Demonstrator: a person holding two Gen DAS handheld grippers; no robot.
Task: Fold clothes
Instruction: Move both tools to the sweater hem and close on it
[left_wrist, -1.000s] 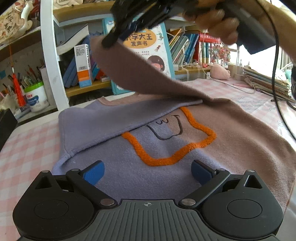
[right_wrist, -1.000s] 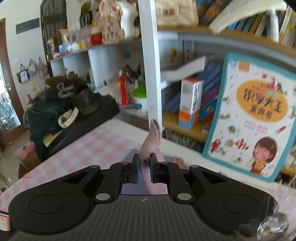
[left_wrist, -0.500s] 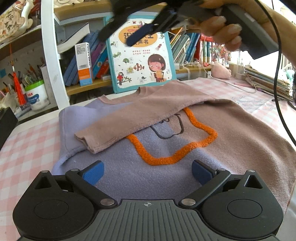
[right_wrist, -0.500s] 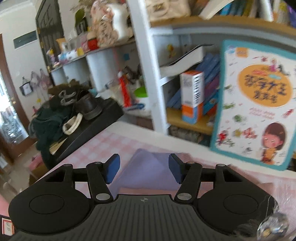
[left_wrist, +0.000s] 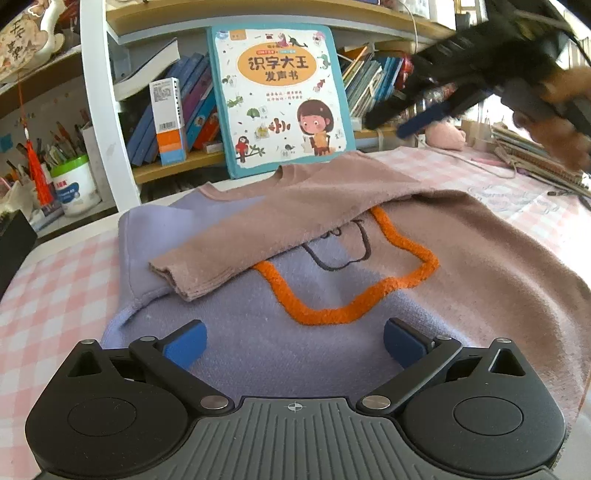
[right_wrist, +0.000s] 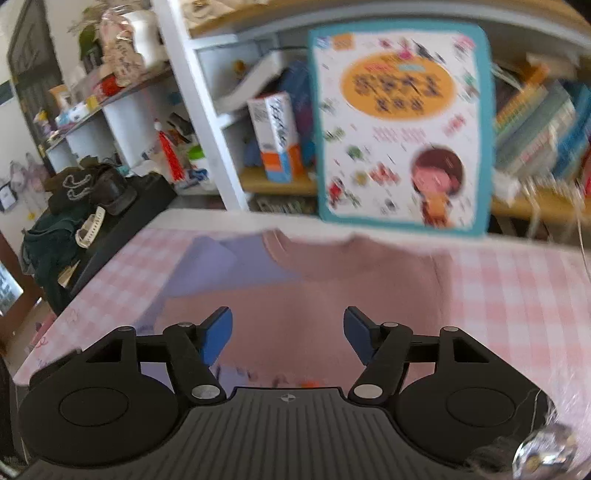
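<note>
- A lilac-and-mauve sweatshirt (left_wrist: 332, 295) lies flat mid-tabletop (left_wrist: 55, 273), one sleeve (left_wrist: 258, 236) folded across its chest.
- Left tongs (left_wrist: 295, 341) and right tongs (right_wrist: 288, 338) spread, empty.
- Remaining folds want edges aligned and creases smoothed.

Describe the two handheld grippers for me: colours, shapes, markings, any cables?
Both match: the left gripper and right gripper have black ribbed bodies with two round discs, black linkage arms with silver pivot pins, blue pads on the jaws and a small crosshair mark. In the left view, a black cable trails by the right one.
</note>
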